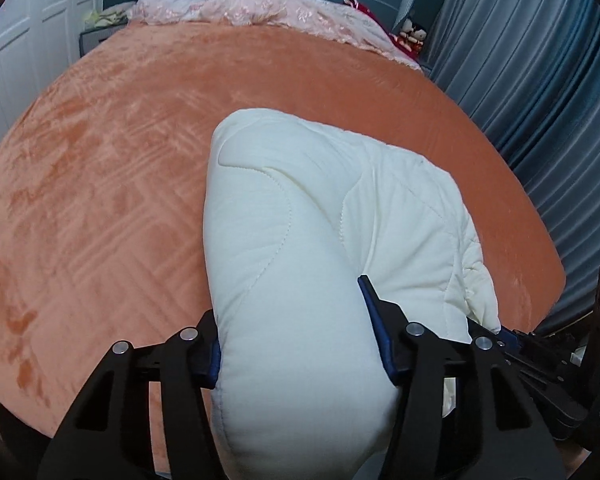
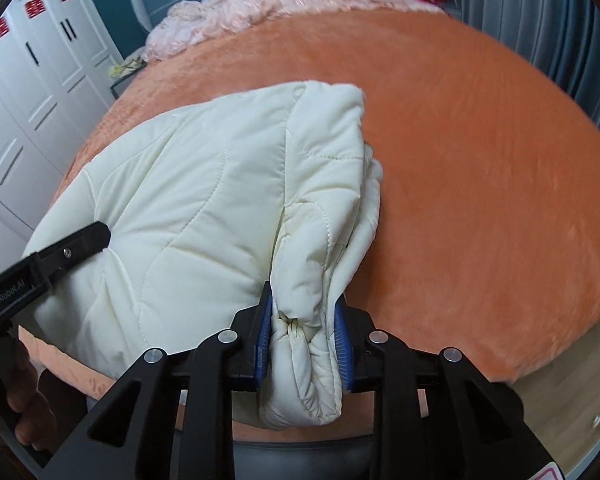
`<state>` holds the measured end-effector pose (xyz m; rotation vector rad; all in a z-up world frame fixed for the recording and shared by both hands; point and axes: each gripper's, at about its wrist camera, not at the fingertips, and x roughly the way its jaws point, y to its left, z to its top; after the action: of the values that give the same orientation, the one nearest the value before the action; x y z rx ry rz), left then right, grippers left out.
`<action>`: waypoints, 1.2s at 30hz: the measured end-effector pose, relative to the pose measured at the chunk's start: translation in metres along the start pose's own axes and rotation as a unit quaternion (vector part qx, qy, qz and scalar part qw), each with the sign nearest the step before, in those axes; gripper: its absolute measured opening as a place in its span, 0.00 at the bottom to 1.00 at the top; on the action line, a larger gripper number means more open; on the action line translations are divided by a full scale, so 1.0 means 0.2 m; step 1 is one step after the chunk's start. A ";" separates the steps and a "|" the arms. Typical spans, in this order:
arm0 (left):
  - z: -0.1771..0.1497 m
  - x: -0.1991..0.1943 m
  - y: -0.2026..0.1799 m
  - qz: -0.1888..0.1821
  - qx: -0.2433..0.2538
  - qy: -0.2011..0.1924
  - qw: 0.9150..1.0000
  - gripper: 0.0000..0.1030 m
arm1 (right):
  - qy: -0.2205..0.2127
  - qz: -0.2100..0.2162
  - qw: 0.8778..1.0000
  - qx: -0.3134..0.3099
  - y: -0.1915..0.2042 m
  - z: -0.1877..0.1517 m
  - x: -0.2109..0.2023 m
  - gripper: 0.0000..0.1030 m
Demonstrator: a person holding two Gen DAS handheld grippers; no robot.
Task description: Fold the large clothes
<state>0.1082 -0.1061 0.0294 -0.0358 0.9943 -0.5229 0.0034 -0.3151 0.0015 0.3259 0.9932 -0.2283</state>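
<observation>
A cream quilted padded jacket (image 1: pixel 300 208) lies bunched near the front edge of an orange bed cover (image 1: pixel 120 140). My left gripper (image 1: pixel 296 344) is shut on a thick fold of it, blue pads pressing into both sides. In the right wrist view the same jacket (image 2: pixel 204 200) spreads to the left. There my right gripper (image 2: pixel 303 340) is shut on a crumpled, narrower bunch of its edge. One black finger of the left gripper (image 2: pixel 80 240) shows at the jacket's left end, and a hand (image 2: pixel 24 392) holds that tool.
The orange bed cover (image 2: pixel 480 160) stretches wide behind the jacket. A pink bedspread (image 1: pixel 252 8) is heaped at the headboard. Blue-grey curtains (image 1: pixel 540 80) hang on the right, white wardrobe doors (image 2: pixel 28 100) stand on the left, and wooden floor (image 2: pixel 580 380) shows past the bed's corner.
</observation>
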 end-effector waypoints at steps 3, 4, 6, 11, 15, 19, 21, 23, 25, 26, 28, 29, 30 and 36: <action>0.07 -0.12 0.04 -0.002 0.007 -0.033 0.999 0.52 | -0.032 -0.009 0.999 -0.026 0.11 0.05 -0.09 0.25; 0.10 -0.16 0.05 0.000 0.010 -0.046 0.999 0.52 | -0.042 -0.011 0.999 -0.033 0.14 0.07 -0.11 0.25; 0.13 -0.23 0.08 0.005 0.015 -0.069 0.998 0.52 | -0.059 -0.010 0.997 -0.047 0.21 0.12 -0.15 0.25; 0.23 -0.38 0.23 0.017 0.012 -0.114 0.993 0.52 | -0.101 0.004 0.992 -0.077 0.44 0.26 -0.18 0.25; 0.34 -0.44 0.40 0.028 -0.002 -0.135 0.990 0.52 | -0.128 0.008 0.986 -0.103 0.61 0.35 -0.18 0.25; 0.45 -0.45 0.53 0.051 -0.001 -0.148 0.988 0.52 | -0.139 0.010 0.983 -0.123 0.79 0.45 -0.11 0.25; 0.50 -0.44 0.58 0.063 0.003 -0.151 0.987 0.52 | -0.140 0.011 0.982 -0.127 0.85 0.49 -0.07 0.25; 0.54 -0.42 0.63 0.074 0.008 -0.152 0.986 0.52 | -0.139 0.012 0.982 -0.130 0.91 0.53 -0.02 0.25; 0.57 -0.39 0.67 0.082 0.011 -0.152 0.985 0.52 | -0.137 0.011 0.982 -0.133 0.96 0.56 0.02 0.25; 0.59 -0.38 0.70 0.085 0.011 -0.151 0.985 0.52 | -0.136 0.011 0.981 -0.135 0.99 0.57 0.05 0.25; 0.61 -0.35 0.73 0.089 0.011 -0.150 0.985 0.52 | -0.133 0.009 0.981 -0.138 1.03 0.59 0.09 0.25; 0.62 -0.33 0.75 0.091 0.011 -0.149 0.985 0.52 | -0.132 0.008 0.981 -0.140 1.04 0.60 0.11 0.25; 0.63 -0.31 0.77 0.092 0.010 -0.147 0.985 0.52 | -0.131 0.006 0.981 -0.141 1.07 0.61 0.13 0.25; 0.67 -0.19 0.85 0.091 0.010 -0.142 0.986 0.52 | -0.124 -0.006 0.980 -0.156 1.11 0.64 0.25 0.25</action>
<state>0.2687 0.0318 0.0900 -0.0019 0.7045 -0.3470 0.2045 -0.1582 0.0603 0.0024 0.7701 -0.1171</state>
